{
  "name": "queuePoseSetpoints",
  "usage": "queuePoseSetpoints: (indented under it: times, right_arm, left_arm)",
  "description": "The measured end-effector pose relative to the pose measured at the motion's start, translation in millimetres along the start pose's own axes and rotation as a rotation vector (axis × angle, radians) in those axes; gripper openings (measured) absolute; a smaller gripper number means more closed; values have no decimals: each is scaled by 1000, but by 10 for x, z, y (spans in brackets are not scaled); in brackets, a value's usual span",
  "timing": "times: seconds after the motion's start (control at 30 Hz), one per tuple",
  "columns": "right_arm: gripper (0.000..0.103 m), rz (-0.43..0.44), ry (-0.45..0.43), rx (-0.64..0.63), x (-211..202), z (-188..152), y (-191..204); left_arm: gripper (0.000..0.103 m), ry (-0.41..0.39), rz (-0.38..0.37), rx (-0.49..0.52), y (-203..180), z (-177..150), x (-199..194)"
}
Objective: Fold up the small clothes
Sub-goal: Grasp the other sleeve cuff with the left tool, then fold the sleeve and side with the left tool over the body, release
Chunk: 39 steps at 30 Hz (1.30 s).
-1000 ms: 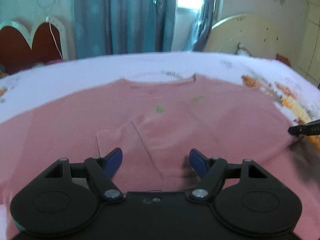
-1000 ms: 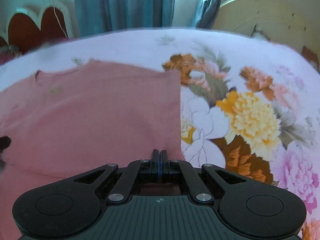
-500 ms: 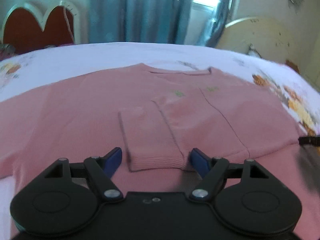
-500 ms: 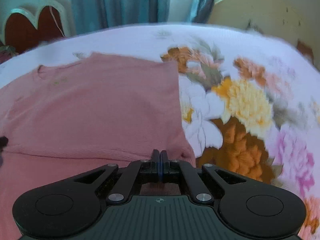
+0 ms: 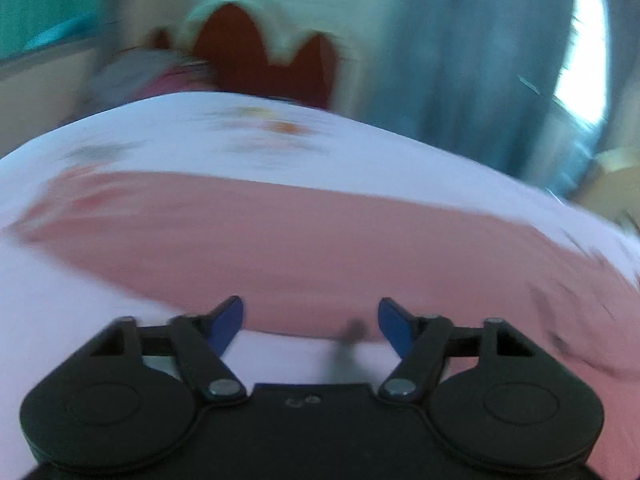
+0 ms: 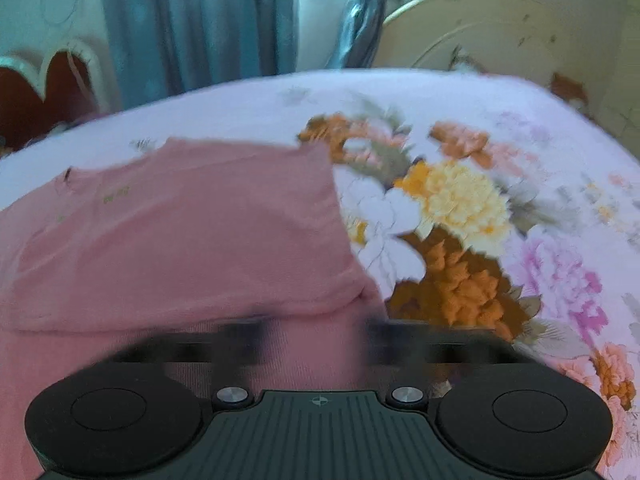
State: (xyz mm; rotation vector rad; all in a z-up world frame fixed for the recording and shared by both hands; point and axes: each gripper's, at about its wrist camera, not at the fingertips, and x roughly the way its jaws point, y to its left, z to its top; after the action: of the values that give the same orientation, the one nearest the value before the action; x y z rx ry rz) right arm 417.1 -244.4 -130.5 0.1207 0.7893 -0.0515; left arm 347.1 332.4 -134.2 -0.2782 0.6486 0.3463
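A pink sweater (image 5: 300,248) lies flat on the flowered bedsheet (image 5: 200,140), blurred by motion in the left wrist view. My left gripper (image 5: 312,320) hovers over the sweater's near edge. Its blue pads (image 5: 230,318) stand apart and are closing, with nothing pressed between them. In the right wrist view the sweater (image 6: 192,240) has its right side folded over. My right gripper (image 6: 316,336) is opening, its fingers smeared wide apart over the sweater's lower right corner, which lies loose beneath them.
The floral sheet (image 6: 480,220) spreads to the right of the sweater. A red heart-shaped headboard (image 5: 264,52) and blue curtains (image 6: 200,20) stand behind the bed. A cream round headboard (image 6: 500,32) is at the back right.
The left gripper swung quickly leftward from the folded sleeve at the sweater's middle to its left part. The right gripper went from shut on the sweater's corner to open, letting the cloth go.
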Motion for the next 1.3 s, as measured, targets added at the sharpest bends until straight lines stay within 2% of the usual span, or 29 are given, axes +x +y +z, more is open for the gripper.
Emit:
queuePoseSetpoints:
  times: [0.03, 0.07, 0.13, 0.17, 0.2, 0.23, 0.27, 0.3, 0.4, 0.5, 0.53, 0.57, 0.63, 0.7, 0.8, 1.03, 1.23, 1.3]
  right_arm:
    - [83, 18, 3, -5, -15, 14, 38]
    - [83, 48, 3, -7, -27, 32, 77]
    - [79, 65, -18, -15, -64, 62, 171]
    - [74, 72, -24, -15, -76, 79, 223]
    - [65, 73, -18, -9, -67, 96, 263]
    - [60, 66, -10, 0, -52, 113, 300]
    - [60, 60, 0, 15, -36, 129, 328]
    - [60, 62, 8, 33, -24, 144, 341]
    - [60, 70, 35, 68, -8, 196, 379]
    - [60, 62, 30, 55, -29, 246, 404]
    - [60, 60, 27, 52, -47, 269, 410]
    - [60, 59, 23, 51, -59, 286, 407]
    - [60, 60, 16, 54, -82, 320, 392]
    - [60, 61, 12, 63, -103, 337, 348]
    - [60, 62, 12, 82, -103, 328, 261]
    - [60, 106, 16, 120, -8, 289, 79]
    - [60, 160, 12, 162, -4, 305, -152]
    - [60, 171, 9, 179, -23, 321, -271]
  left_arm:
    - [0, 5, 37, -69, 310, 54, -1]
    - [3, -3, 76, -143, 589, 91, 0]
    - [1, -31, 128, -248, 1030, 163, 6]
    - [15, -26, 144, -292, 1245, 203, 47]
    - [28, -12, 147, -340, 1414, 229, 93]
    - [45, 0, 118, -407, 1569, 246, 159]
    - [60, -18, 40, -480, 1710, 238, 198]
    - [63, -43, -21, -537, 1813, 243, 229]
    - [64, -71, -55, -591, 1870, 306, 369]
    - [55, -108, -52, -612, 1870, 309, 407]
    - [28, -111, -31, -614, 1864, 313, 416]
    - [7, -103, -14, -616, 1894, 336, 467]
    - [7, -124, 19, -589, 1825, 343, 448]
    - [7, -169, 24, -487, 1590, 402, 368]
    - [7, -193, -63, -352, 1094, 488, 253]
    - [7, -93, -313, -7, -698, 532, 194]
    - [7, -15, -468, 186, -2209, 268, 161]
    - [7, 1, -502, 284, -2669, 128, 170]
